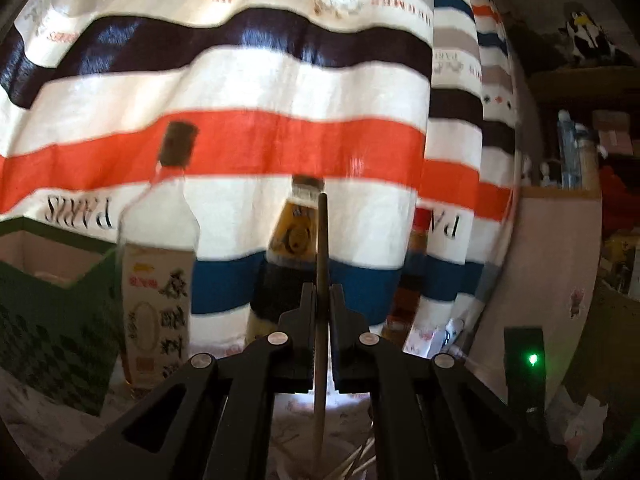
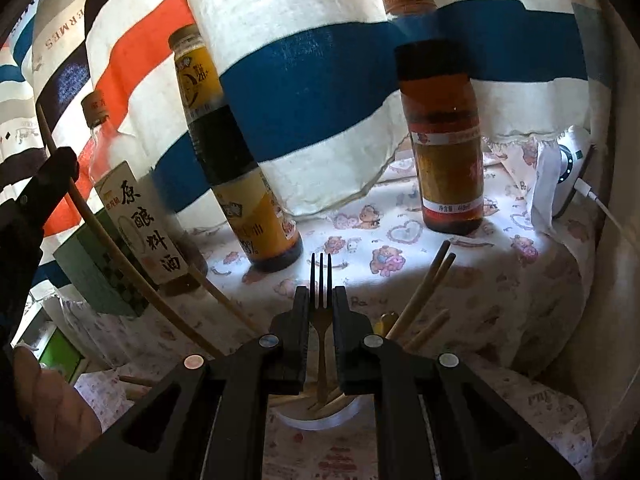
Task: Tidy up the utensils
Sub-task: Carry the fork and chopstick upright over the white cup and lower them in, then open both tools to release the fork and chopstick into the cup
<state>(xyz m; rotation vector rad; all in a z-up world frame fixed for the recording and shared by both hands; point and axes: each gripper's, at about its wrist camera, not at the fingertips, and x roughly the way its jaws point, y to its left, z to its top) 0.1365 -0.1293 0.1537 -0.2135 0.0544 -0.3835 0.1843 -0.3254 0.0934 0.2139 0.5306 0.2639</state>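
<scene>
My left gripper [image 1: 321, 292] is shut on a wooden chopstick [image 1: 321, 240] that stands upright, its lower end reaching down toward a cup below. In the right wrist view the same chopstick [image 2: 100, 236] slants from the left gripper [image 2: 60, 168] down toward the cup. My right gripper [image 2: 321, 294] is shut on a fork [image 2: 321, 276], tines pointing forward, handle down toward a clear cup [image 2: 320, 420]. Several wooden chopsticks [image 2: 424, 296] stick out of that cup.
Three bottles stand on the bear-print tablecloth [image 2: 460, 280]: a clear cooking-wine bottle [image 2: 140, 208], a dark sauce bottle [image 2: 240, 168], an amber bottle [image 2: 444, 132]. A green box [image 1: 52, 304] is left. A striped curtain [image 1: 240, 80] hangs behind. A white charger [image 2: 568, 164] is right.
</scene>
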